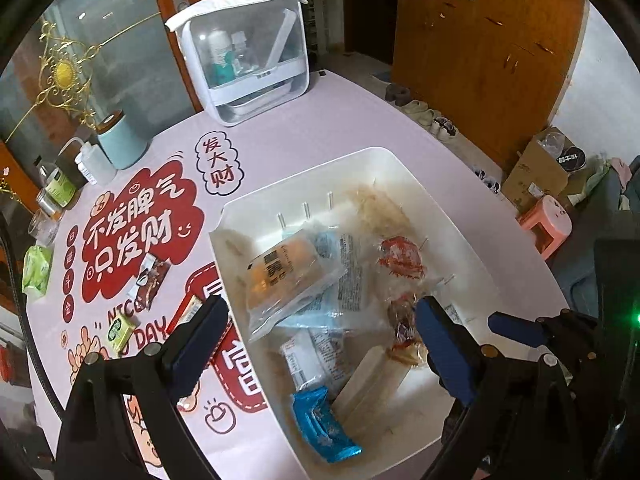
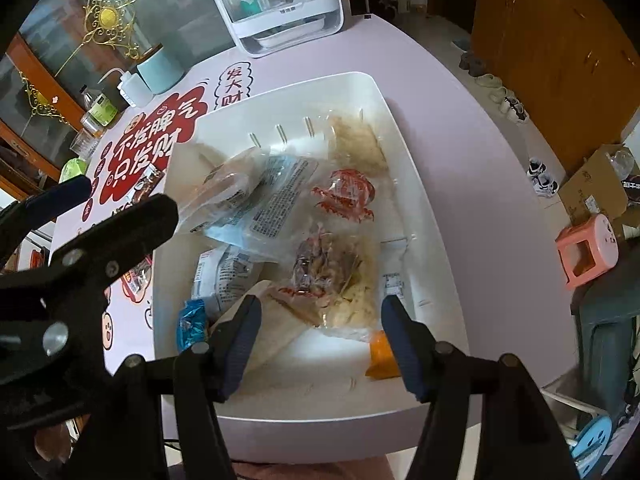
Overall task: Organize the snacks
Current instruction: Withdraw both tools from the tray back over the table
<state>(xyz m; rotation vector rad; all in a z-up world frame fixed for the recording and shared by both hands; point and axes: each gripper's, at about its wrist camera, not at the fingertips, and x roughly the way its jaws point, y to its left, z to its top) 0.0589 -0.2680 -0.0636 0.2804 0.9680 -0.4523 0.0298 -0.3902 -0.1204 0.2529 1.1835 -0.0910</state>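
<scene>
Pink printed table (image 1: 340,120), white bin (image 1: 384,156) near its edge, snacks being gathered into it.

Both tools hang released over the bin: the left gripper (image 1: 320,336) gapes with nothing between its pads, the right gripper (image 2: 318,334) stands open above a crinkly clear packet (image 2: 340,280). Glossy, soft wrappers lie heaped inside, likely just dropped there; the bread pack (image 1: 288,276) tops them. Farther out, a brown sachet (image 1: 150,280) and small green box (image 1: 119,330) lie loose on the table.

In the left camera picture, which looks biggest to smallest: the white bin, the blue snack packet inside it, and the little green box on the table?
1. White bin
2. Blue snack packet, though it lies nearer the camera
3. Green box
</scene>
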